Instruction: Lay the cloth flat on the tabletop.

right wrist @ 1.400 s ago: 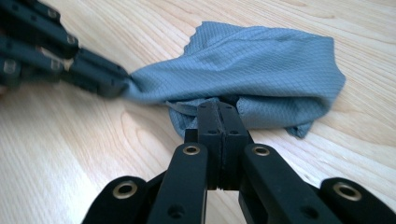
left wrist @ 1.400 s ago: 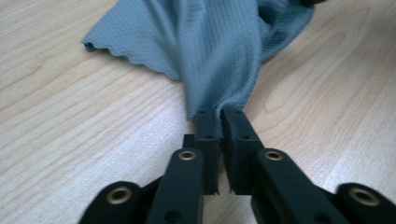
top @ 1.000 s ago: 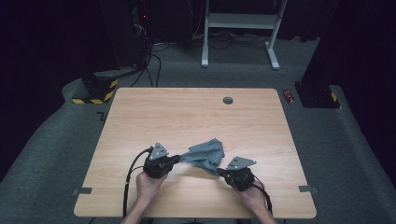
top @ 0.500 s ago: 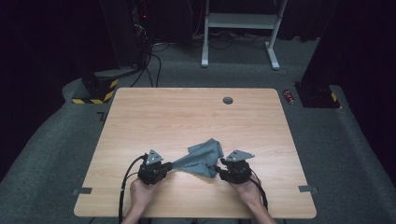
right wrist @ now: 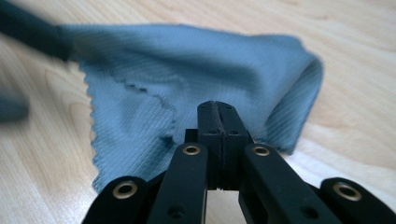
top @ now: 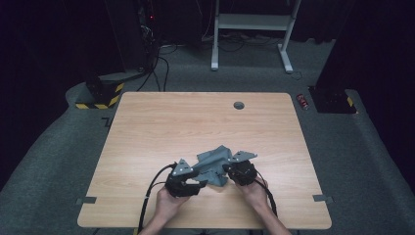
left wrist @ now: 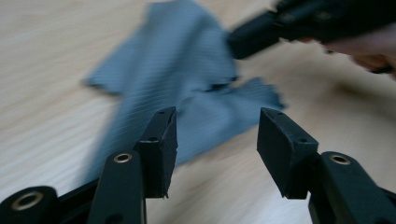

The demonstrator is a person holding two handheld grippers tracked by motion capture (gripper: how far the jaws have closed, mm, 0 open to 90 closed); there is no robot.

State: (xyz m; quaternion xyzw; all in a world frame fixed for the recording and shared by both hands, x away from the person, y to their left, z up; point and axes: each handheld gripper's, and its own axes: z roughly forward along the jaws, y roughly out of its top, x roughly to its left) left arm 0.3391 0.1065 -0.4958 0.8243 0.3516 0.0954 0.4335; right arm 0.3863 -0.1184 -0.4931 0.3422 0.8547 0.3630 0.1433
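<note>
- A grey cloth (top: 214,165) lies crumpled on the wooden table (top: 147,127), lower centre of the high view, between two hand-held grippers.
- The right gripper (right wrist: 217,112) has its fingers pressed together, seemingly pinching a fold of the cloth near the frame's centre.
- The left gripper (left wrist: 215,135) holds its fingers apart, empty, the cloth's near edge lying just beyond them.
- The step appears to be folding or spreading; done well, the left fingers would slide low around the serrated edge and take one layer before closing, while the right keeps the fabric taut.
</note>
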